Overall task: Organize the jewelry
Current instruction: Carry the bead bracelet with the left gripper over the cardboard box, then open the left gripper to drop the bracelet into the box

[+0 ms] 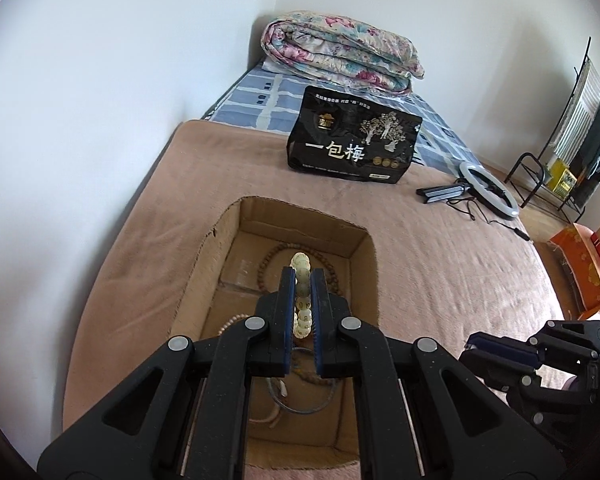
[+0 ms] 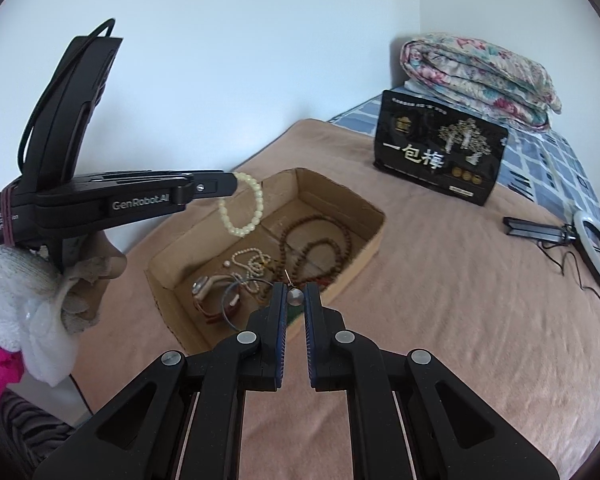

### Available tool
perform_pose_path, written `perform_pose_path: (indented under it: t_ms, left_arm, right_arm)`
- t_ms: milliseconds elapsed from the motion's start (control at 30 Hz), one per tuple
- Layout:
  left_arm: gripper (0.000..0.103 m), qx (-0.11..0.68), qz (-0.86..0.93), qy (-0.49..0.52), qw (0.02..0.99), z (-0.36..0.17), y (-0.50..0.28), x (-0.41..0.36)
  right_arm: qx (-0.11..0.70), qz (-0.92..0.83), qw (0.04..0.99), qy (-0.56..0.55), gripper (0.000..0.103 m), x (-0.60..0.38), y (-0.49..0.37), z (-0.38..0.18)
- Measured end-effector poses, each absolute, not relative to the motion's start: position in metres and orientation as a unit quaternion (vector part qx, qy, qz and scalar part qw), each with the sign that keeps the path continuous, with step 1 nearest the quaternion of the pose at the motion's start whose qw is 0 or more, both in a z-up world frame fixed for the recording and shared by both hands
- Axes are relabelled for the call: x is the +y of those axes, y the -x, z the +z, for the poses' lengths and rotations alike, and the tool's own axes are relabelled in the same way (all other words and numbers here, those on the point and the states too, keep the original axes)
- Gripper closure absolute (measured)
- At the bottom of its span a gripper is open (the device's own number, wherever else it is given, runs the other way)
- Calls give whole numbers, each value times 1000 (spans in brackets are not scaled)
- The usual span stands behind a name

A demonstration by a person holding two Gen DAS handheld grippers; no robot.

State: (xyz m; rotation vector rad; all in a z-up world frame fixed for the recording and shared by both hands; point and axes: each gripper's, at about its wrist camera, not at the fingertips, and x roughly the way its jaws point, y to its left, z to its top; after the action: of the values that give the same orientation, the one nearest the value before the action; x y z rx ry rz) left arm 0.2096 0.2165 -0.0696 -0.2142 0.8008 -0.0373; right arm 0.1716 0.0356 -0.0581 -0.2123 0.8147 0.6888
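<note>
A shallow cardboard box point(image 2: 374, 222) lies on the tan blanket and holds brown bead necklaces point(image 2: 320, 240), a pearl strand point(image 2: 252, 260) and a watch point(image 2: 204, 288). My left gripper point(image 1: 302, 276) is shut on a cream bead bracelet point(image 1: 302, 280) and holds it above the box; the bracelet hangs from the fingertips in the right wrist view point(image 2: 244, 208). My right gripper point(image 2: 295, 296) is shut on a small silver earring point(image 2: 294, 295) just above the box's near right edge. It also shows at the lower right of the left wrist view point(image 1: 500, 354).
A black printed package point(image 2: 440, 152) stands on the bed beyond the box, with a folded floral quilt point(image 2: 480, 72) behind it. A ring light point(image 2: 596, 252) with its cable lies at the right. A white wall runs along the left.
</note>
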Motion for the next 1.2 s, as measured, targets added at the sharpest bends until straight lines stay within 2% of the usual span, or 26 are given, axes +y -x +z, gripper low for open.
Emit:
perform_pose_path:
  t_ms: [900,933,1000,1067,1100,1200]
  left_arm:
    - [97,400,-4,83,913,-86,-233,222]
    - [97,399,-1,81,913,-86,-233,221]
    - [97,399,-2,81,913,-86,-232,221]
    - [97,399,0,80,914,-86,-232,221]
    - [97,399,1,80,913,-86,-232,221]
    - [83,398,2,82,914,-85,-231,223]
  right_arm:
    - [393,351,841,121,96,84,-186,-79]
    - [392,349,842,124,94,85,-185,-79]
    - [391,347,843,126,85,86,-185,-79]
    - [388,345,845,125,69,85,-184,-78]
    - [386,344,847,125,65,85,-183,-78]
    - [382,343,849,127,62,85,-181,-77]
